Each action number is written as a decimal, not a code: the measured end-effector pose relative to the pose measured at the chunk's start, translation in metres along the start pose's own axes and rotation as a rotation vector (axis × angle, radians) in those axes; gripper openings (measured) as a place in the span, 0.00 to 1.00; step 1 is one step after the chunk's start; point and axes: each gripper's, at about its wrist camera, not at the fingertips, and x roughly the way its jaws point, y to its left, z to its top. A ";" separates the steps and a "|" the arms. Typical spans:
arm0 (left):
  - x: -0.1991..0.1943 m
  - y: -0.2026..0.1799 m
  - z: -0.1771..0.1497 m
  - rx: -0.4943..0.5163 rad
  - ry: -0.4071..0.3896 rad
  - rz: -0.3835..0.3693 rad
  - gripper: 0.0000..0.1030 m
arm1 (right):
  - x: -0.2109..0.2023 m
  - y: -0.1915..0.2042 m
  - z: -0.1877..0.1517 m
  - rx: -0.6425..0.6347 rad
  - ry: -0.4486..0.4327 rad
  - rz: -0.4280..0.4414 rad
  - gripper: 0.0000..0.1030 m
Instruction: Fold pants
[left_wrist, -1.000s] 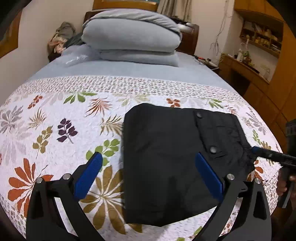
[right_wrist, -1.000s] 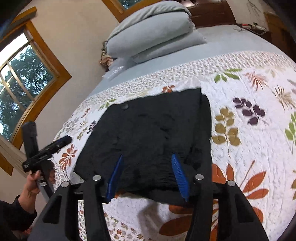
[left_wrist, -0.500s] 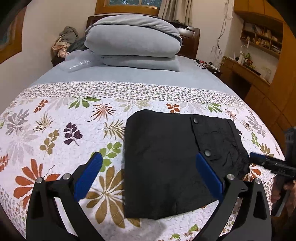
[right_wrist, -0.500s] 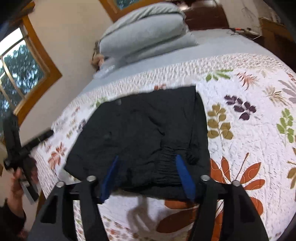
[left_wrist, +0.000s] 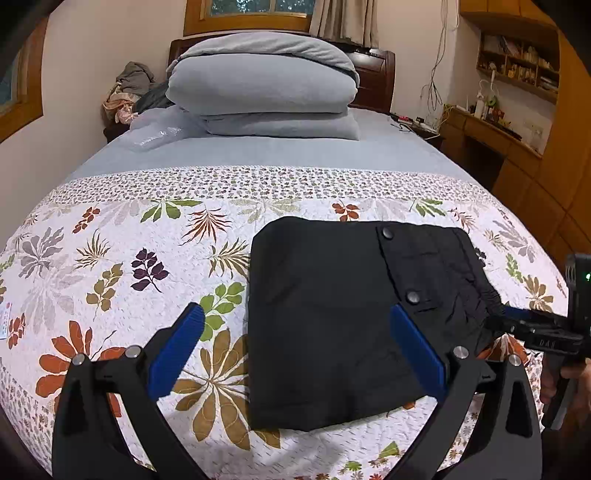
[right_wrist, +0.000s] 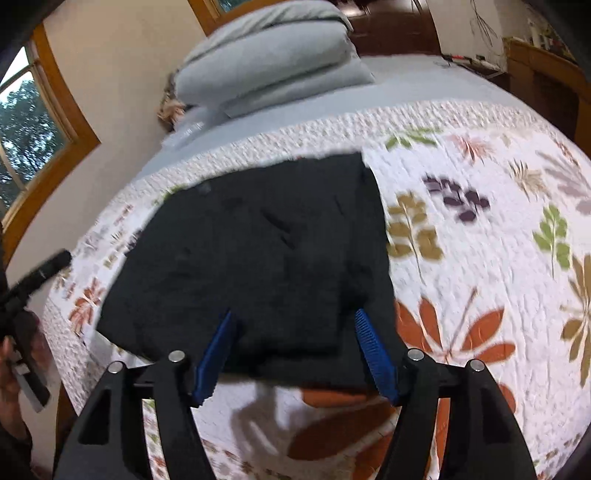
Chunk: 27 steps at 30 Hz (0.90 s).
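Pants: black, lying flat on the flowered quilt near the foot of the bed, already folded into a compact, roughly square packet with two snap buttons showing on top.
Left gripper: hovers over the near edge of the pants, blue pads spread wide — nothing held between them.
Right gripper: low at the gathered waistband edge of the pants, jaws apart; the cloth lies just beyond the pads, and neither pad appears to press on it.
Right-wrist view: blurred, so fine contact at the waistband cannot be confirmed.
Done so far: the legs appear doubled over and the bundle lies neat, edges mostly squared.
Left to do: judging from the tidy shape, little — perhaps a final smoothing of the puckered waistband side, or one more fold if a smaller packet is wanted.
Background: stacked grey bedding at the headboard, well apart from the pants.
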 end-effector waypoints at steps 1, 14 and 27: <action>0.003 0.001 -0.001 -0.002 0.011 0.003 0.97 | 0.000 -0.002 -0.002 0.009 -0.003 0.006 0.67; 0.016 0.005 -0.022 -0.025 0.076 0.018 0.97 | -0.016 0.009 0.006 -0.066 -0.036 -0.113 0.66; -0.003 -0.003 -0.022 -0.030 0.088 0.003 0.97 | -0.023 0.001 0.000 0.028 -0.047 -0.134 0.73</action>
